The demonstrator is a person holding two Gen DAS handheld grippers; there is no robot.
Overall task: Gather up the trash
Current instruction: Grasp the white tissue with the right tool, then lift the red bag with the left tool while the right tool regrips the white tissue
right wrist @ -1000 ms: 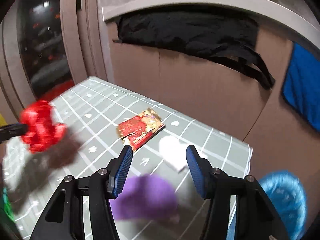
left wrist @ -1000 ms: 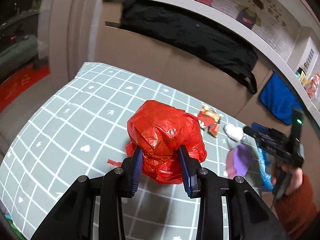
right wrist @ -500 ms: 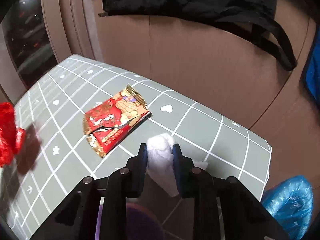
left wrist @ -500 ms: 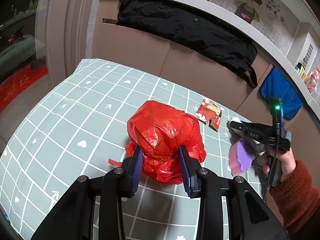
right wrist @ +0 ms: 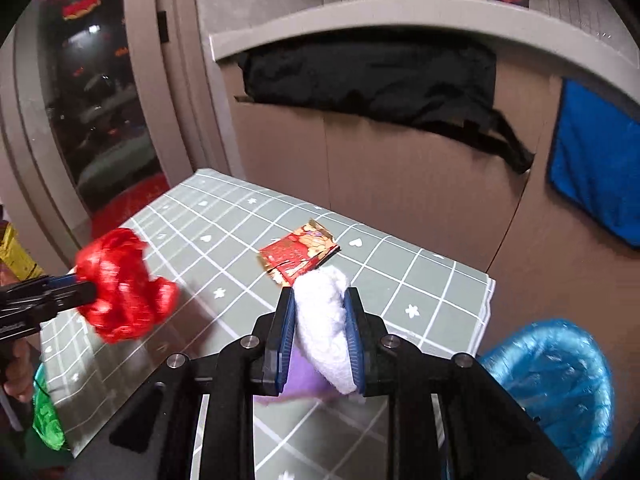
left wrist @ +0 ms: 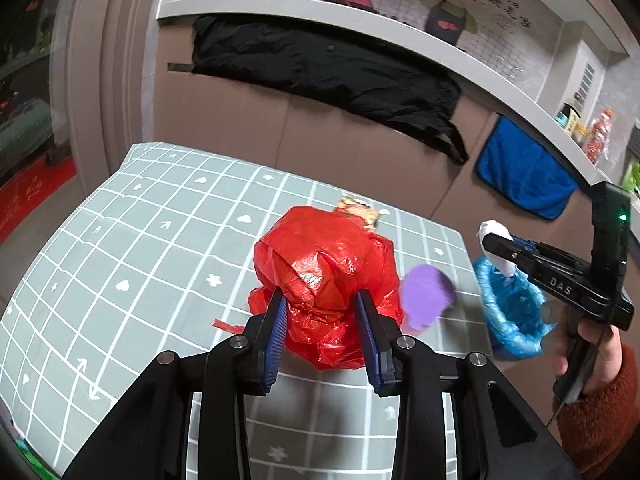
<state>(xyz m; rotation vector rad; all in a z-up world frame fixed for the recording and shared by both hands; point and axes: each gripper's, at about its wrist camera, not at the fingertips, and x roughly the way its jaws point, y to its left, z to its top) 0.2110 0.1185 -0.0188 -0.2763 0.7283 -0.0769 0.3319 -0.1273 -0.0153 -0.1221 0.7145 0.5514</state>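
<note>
- The right gripper (right wrist: pixel 320 320) is clenched on a white tissue wad (right wrist: pixel 324 320); its jaws have just been closing, and the wad now sits pinched between the blue pads, lifted off the table (right wrist: pixel 400 256).
- The left gripper (left wrist: pixel 322 332) is clenched on a crumpled red plastic bag (left wrist: pixel 324 276), the pads pressed into its lower half (the bag bulges well above them).
- In the right wrist view the blue-lined bin (right wrist: pixel 560 380) sits at about four o'clock from the wad, just off the table's corner. In the left wrist view the same bin (left wrist: pixel 512 312) lies at about three o'clock from the red bag, right under the other tool.
- The step in hand looks to be carrying both pieces to the bin. To do it well, the person should bring the tissue over the bin's open mouth before letting go, since a light wad may drift or cling to a pad.
- The red bag is bulky; it is best released only once it is centred over the rim, so it does not catch the liner's edge.
- Going one at a time, tissue first, would keep the two tools from crowding each other at the bin.
- A snack wrapper (right wrist: pixel 298 254) at twelve o'clock from the wad and a purple scrap (left wrist: pixel 426 296) are not yet collected.
</note>
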